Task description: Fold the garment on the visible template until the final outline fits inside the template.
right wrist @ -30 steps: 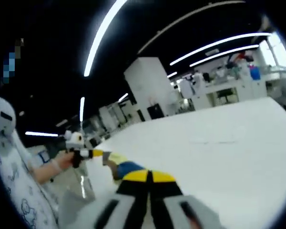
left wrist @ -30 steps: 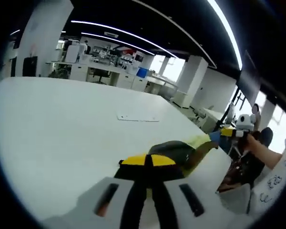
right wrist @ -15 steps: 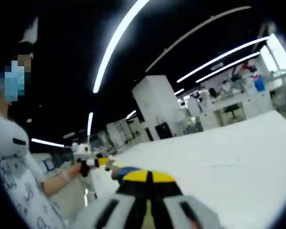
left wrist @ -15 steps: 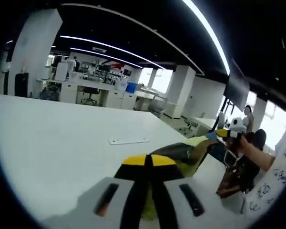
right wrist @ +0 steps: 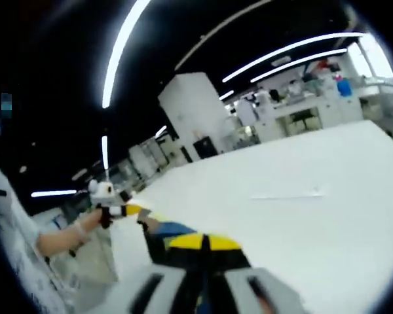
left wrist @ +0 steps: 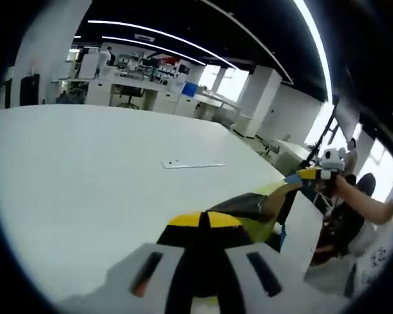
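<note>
The garment point(left wrist: 252, 208), olive-green, yellow and dark, hangs stretched in the air over the near edge of the white table point(left wrist: 85, 170). My left gripper point(left wrist: 204, 220) is shut on one end of it, yellow tips pressed together. The cloth runs right to the right gripper point(left wrist: 312, 174), held in a person's hand point(left wrist: 354, 194). In the right gripper view my right gripper point(right wrist: 205, 243) is shut on the garment point(right wrist: 173, 230), whose blue and yellow part leads left to the left gripper point(right wrist: 130, 210). A thin pale strip point(left wrist: 192, 164) lies flat on the table farther out.
The same strip point(right wrist: 285, 194) shows on the table point(right wrist: 314, 216) in the right gripper view. A person's sleeve and arm point(right wrist: 52, 241) stand at the table's near side. Desks, pillars and ceiling lights fill the room beyond the far edge.
Both views have tilted down a little from half a second ago, so more table shows. The garment stays stretched between the two shut grippers.
</note>
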